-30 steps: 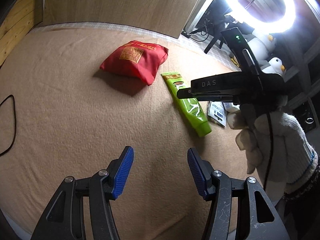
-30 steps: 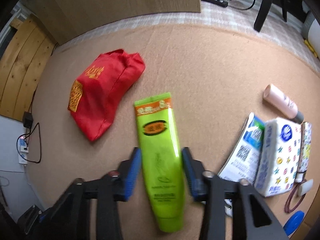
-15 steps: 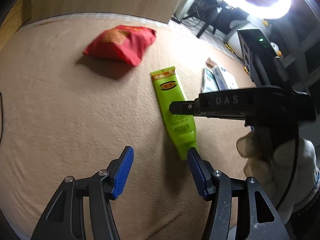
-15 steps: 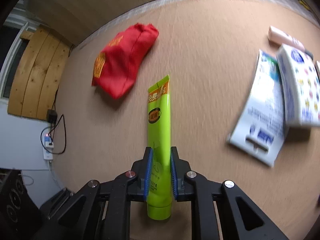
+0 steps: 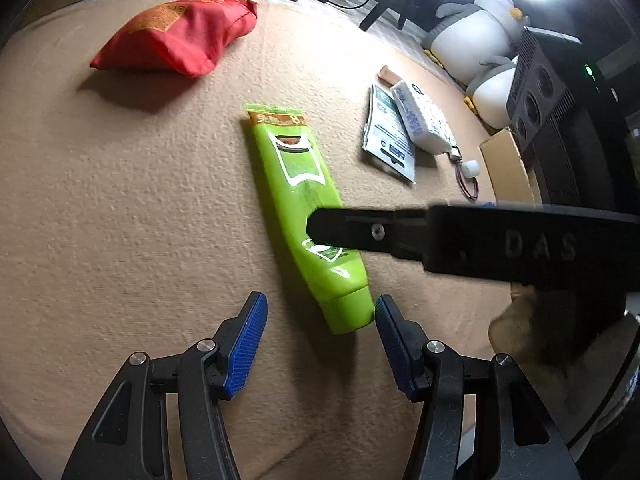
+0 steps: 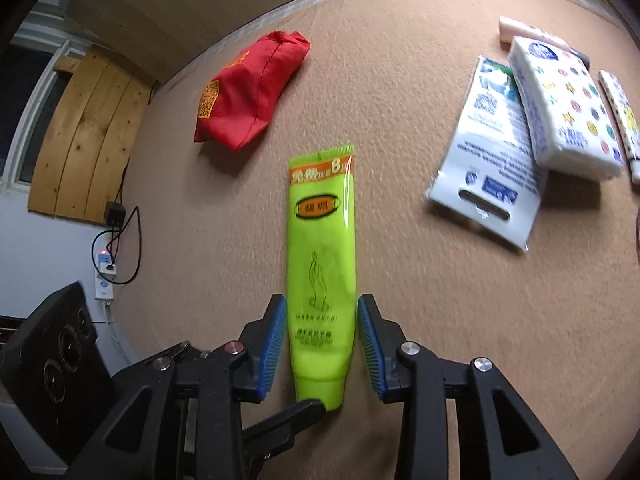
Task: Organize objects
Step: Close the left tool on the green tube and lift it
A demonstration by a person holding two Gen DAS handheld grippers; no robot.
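Observation:
A bright green tube (image 5: pixel 296 184) lies flat on the tan cloth surface, cap end toward both grippers. My right gripper (image 6: pixel 322 336) straddles its lower half (image 6: pixel 322 240); the jaws are opening, and the blue pads stand just off the tube's sides. From the left wrist view the right gripper (image 5: pixel 320 230) crosses over the tube as a black bar. My left gripper (image 5: pixel 320 324) is open, with the tube's cap between its fingertips, close to the right pad (image 5: pixel 390 340). A red fabric pouch (image 5: pixel 180 36) (image 6: pixel 248 92) lies farther back on the left.
A flat white packet (image 6: pixel 492 160), a patterned tissue pack (image 6: pixel 564 108) and a pink tube (image 6: pixel 516 28) lie at the right. A cardboard box (image 5: pixel 508 168) and penguin plush toys (image 5: pixel 472 28) stand past the surface's right edge. A power strip (image 6: pixel 104 276) sits on the floor at the left.
Half a second ago the right jaws were shut on the green tube; now they have spread and it lies loose between them. The left gripper has come in low to the tube's cap.

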